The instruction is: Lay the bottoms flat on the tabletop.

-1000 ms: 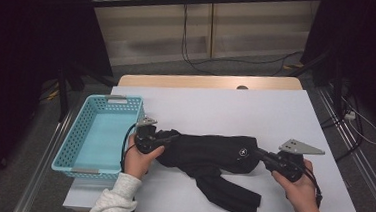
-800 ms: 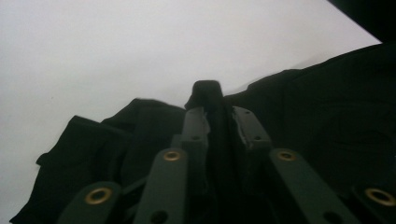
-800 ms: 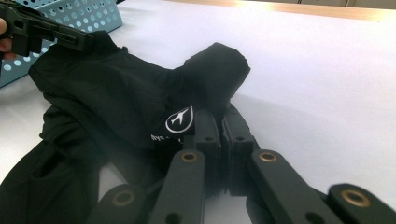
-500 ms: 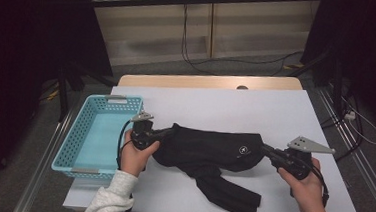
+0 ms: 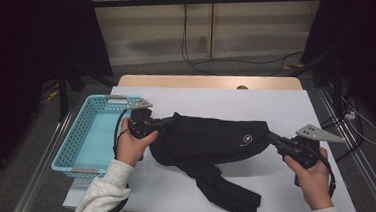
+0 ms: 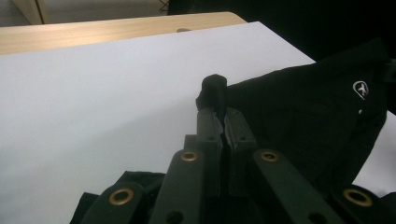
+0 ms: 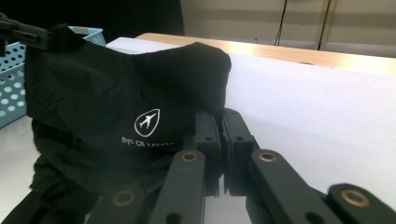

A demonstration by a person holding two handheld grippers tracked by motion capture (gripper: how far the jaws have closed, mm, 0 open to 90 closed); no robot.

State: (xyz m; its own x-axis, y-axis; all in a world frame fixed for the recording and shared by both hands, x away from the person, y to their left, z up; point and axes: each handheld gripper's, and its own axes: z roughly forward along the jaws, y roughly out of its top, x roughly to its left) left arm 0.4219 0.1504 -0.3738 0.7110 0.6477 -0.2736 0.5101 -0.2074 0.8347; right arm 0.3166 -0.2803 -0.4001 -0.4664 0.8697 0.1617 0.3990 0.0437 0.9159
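I see the blue basket (image 5: 89,140) with nothing inside, left of the black garment (image 5: 208,142), which both my left gripper (image 5: 163,124) and right gripper (image 5: 273,139) clench over the white table (image 5: 276,107); dark room behind.

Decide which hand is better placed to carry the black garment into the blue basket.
Left. The left gripper grips the garment end beside the basket; the right gripper holds the far end.

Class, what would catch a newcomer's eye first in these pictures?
A black garment with a small white plane logo, stretched across the middle of the white table between the left gripper and the right gripper, both clamped on its ends. A light blue basket sits at the table's left edge.
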